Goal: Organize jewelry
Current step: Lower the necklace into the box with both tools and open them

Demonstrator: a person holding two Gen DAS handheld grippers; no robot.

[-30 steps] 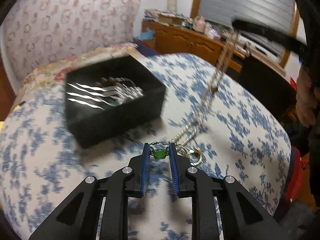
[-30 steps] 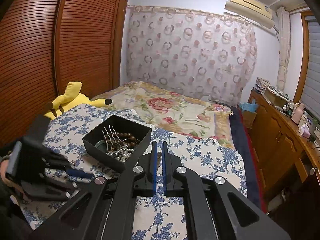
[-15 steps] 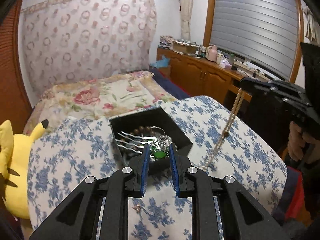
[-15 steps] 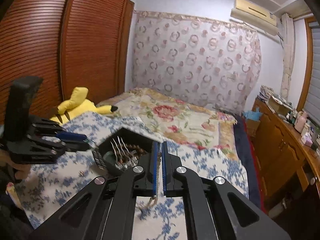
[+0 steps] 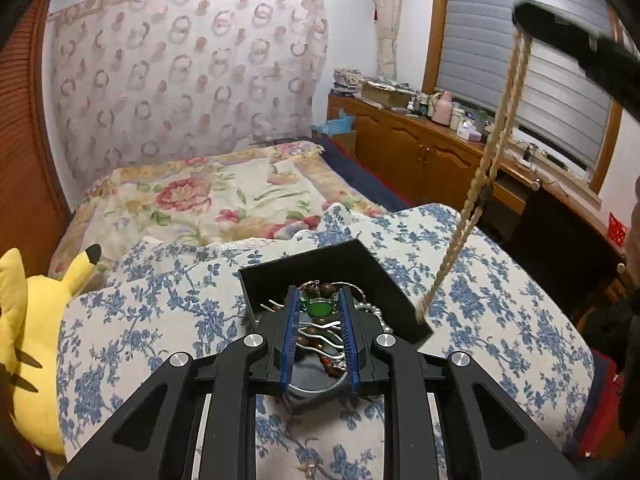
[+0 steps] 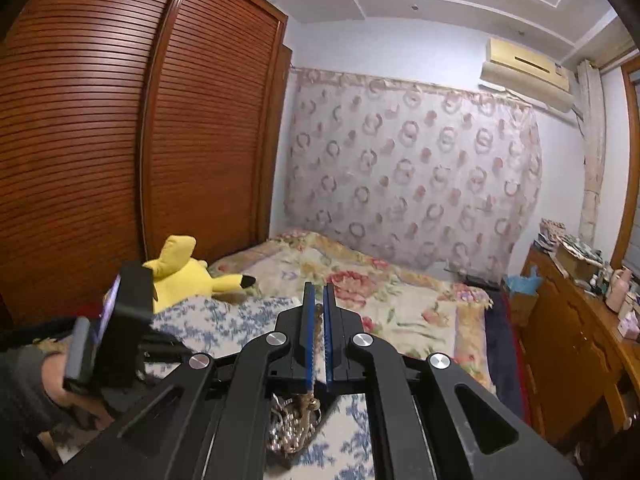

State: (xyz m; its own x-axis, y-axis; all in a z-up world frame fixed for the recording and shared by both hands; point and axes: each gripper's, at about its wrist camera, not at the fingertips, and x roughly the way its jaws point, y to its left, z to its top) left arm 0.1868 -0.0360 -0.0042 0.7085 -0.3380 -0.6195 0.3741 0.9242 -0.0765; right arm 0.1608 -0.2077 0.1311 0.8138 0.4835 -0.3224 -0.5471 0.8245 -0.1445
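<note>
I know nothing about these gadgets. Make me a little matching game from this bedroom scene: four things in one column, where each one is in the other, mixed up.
Things:
1. green stone piece
2. twisted necklace
3. black box
4. yellow plush toy

Places:
A. on the blue-flowered cloth
B. hanging from the right gripper
C. at the bed's left edge
D. between the left gripper pads

Pairs: 1-D, 2-B, 3-A, 4-C

Yellow plush toy (image 5: 28,344) — floral bedspread (image 5: 208,196)

Green-stone pendant (image 5: 319,309) and taut bead strand (image 5: 482,168) above black box (image 5: 320,268).
</note>
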